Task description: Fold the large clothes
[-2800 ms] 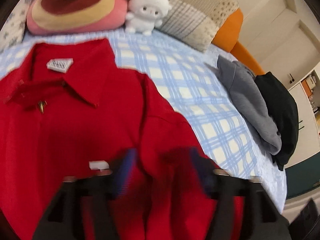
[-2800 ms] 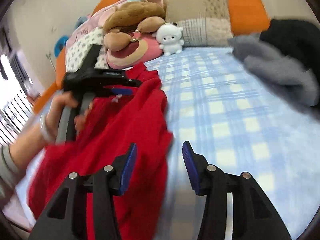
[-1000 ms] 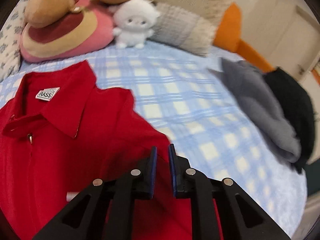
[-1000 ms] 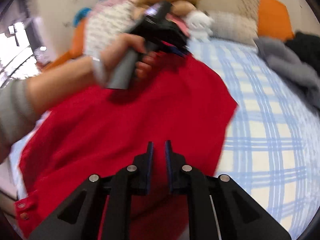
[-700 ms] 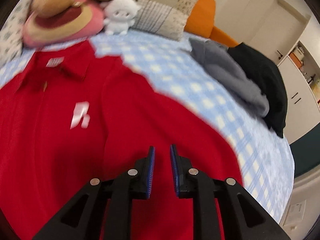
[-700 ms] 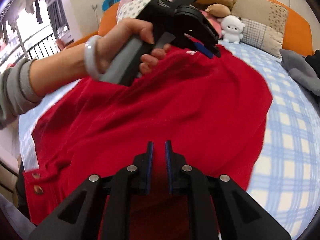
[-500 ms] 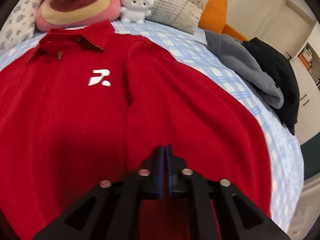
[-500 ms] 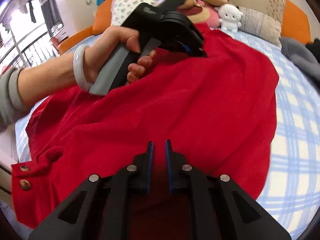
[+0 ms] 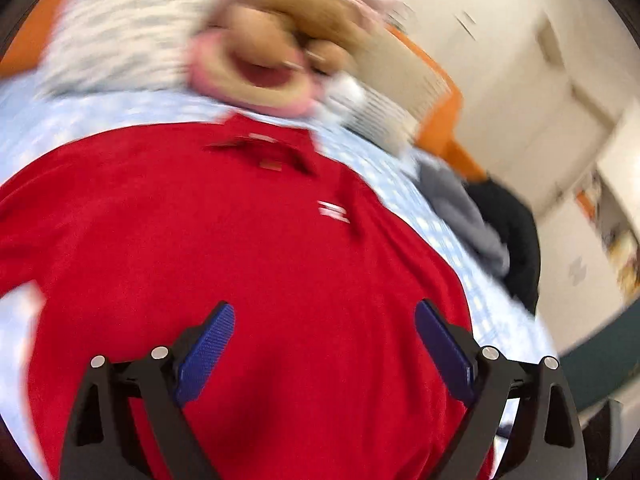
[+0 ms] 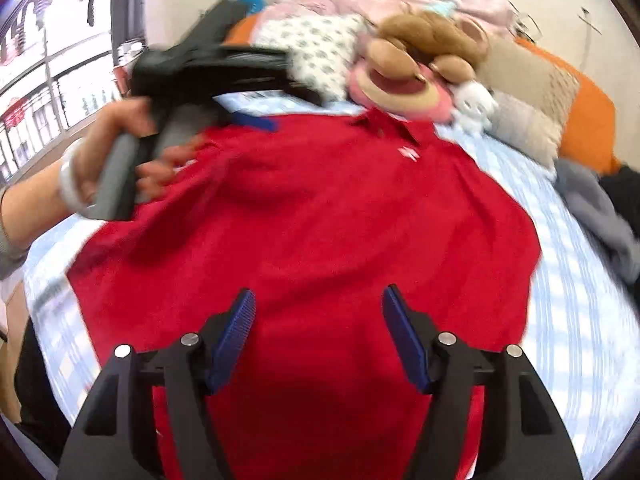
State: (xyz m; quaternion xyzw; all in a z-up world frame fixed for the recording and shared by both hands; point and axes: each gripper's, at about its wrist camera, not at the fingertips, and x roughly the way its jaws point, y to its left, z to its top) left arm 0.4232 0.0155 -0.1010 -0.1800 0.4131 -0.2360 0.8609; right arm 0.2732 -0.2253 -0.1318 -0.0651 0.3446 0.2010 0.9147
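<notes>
A bed under a pale blue and white checked sheet [image 10: 576, 320] fills both views, and on it lies the big red polo shirt [image 10: 320, 240], spread front-up with its collar away from both tongs and its body running beneath and beyond them. Ahead of the shirt's collar sits a pink and tan plush bear [image 10: 404, 80] among patterned pillows [image 10: 320, 52]. Off to the right of the right tongs lies a heap of grey and black garments [image 10: 600, 208]. The right gripper [image 10: 318, 336] hangs over the shirt's lower part, its blue pads spreading apart with nothing pinched between them. The left gripper [image 9: 324, 348] is likewise opening, already very wide, over red cloth it does not grip. A hand [image 10: 116, 152] holds its grey handle, left of the right tongs.
</notes>
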